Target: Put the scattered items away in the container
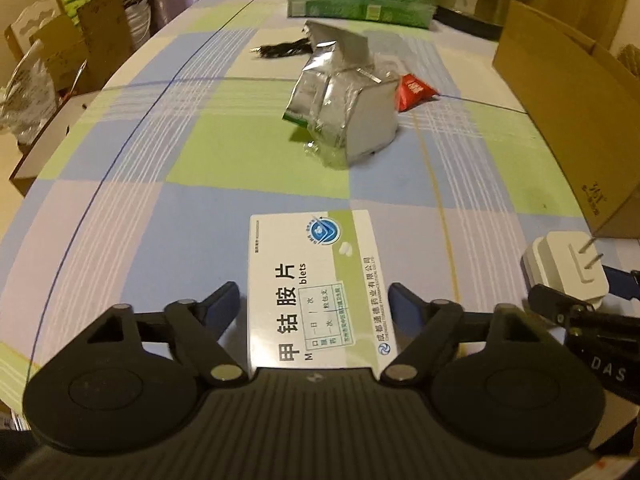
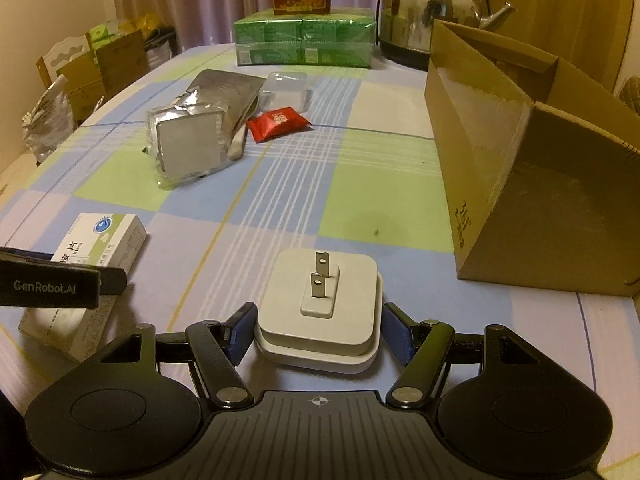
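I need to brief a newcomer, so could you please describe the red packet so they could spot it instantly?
Start at the brown cardboard box on the checked tablecloth. Toward the middle lies a crumpled silver foil bag; the red packet rests beside it, the only red thing lying flat on the cloth.

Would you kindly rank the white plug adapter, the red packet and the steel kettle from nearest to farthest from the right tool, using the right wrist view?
1. White plug adapter: between the right tool's fingers.
2. Red packet: mid-table, slightly left.
3. Steel kettle: far end, right.
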Demonstrator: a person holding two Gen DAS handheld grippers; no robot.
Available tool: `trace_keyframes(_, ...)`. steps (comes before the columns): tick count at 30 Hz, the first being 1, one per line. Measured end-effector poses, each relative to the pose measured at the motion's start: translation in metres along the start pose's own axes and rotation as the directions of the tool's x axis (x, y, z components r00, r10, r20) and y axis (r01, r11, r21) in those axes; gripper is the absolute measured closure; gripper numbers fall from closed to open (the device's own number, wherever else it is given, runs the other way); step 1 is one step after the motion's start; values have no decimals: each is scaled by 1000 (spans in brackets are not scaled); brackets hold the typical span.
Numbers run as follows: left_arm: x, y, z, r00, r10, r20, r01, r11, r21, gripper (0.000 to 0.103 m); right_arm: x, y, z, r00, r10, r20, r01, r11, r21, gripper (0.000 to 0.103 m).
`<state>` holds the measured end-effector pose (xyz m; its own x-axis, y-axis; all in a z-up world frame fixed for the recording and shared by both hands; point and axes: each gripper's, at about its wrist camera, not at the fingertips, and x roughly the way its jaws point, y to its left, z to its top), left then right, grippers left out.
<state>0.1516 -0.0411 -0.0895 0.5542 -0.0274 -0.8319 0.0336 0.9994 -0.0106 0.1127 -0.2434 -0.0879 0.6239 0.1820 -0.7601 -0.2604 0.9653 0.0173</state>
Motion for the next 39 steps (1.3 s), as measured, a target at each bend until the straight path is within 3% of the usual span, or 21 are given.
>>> trace_keyframes(6, 2, -4, -7, 1000, 4, 5, -4, 1000, 31, 35, 3, 0, 0, 1000, 5, -6, -5, 1000, -2, 39)
trace_keyframes(15, -15, -1, -9, 999, -21, 34, 19, 997, 77, 36, -12, 4, 1, 1000, 9, 18, -9, 1000, -10, 39)
trace_keyframes(39, -94, -44, -11, 980, -142, 139, 118, 979, 169, 36, -112, -26, -7, 986, -68, 152, 59, 996, 61, 39)
